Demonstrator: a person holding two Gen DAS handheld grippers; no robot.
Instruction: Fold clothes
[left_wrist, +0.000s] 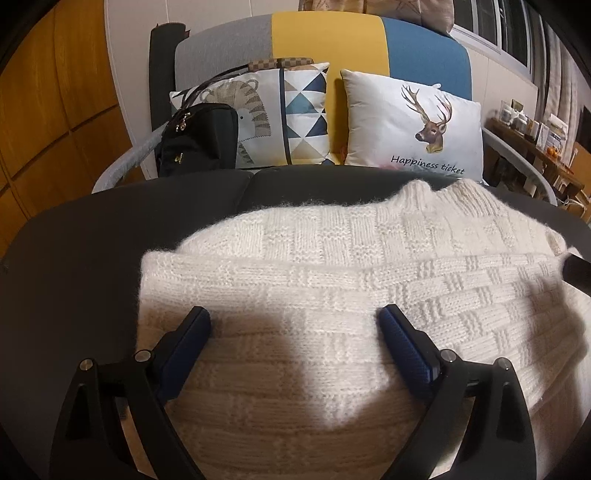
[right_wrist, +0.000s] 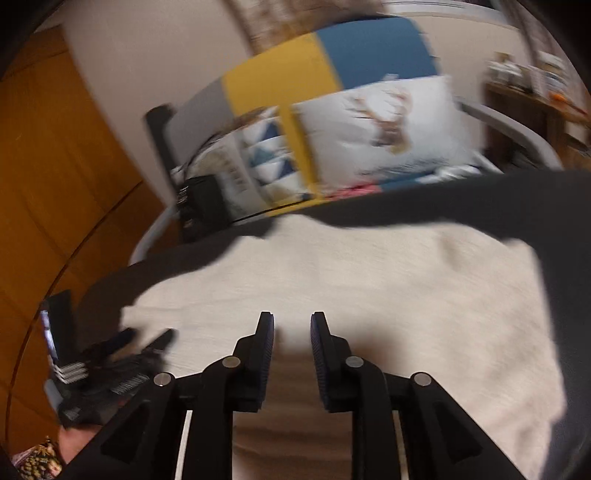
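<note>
A cream knitted sweater (left_wrist: 332, 266) lies folded on a dark seat surface (left_wrist: 74, 258). My left gripper (left_wrist: 295, 321) is open wide, hovering just over the sweater's near left part, holding nothing. In the right wrist view, which is blurred by motion, the sweater (right_wrist: 369, 280) fills the middle. My right gripper (right_wrist: 292, 325) is above it with its jaws partly open and nothing between them. The left gripper (right_wrist: 144, 343) shows at the lower left of that view, over the sweater's left edge. A dark tip of the right gripper (left_wrist: 576, 269) shows at the left view's right edge.
Behind the seat stand a zebra-print cushion (left_wrist: 266, 114) and a deer cushion (left_wrist: 413, 122) against a grey, yellow and blue backrest (left_wrist: 328, 40). A black handbag (left_wrist: 199, 140) sits at the back left. Orange wooden cabinets (left_wrist: 55, 110) are left, a cluttered shelf (left_wrist: 535, 129) right.
</note>
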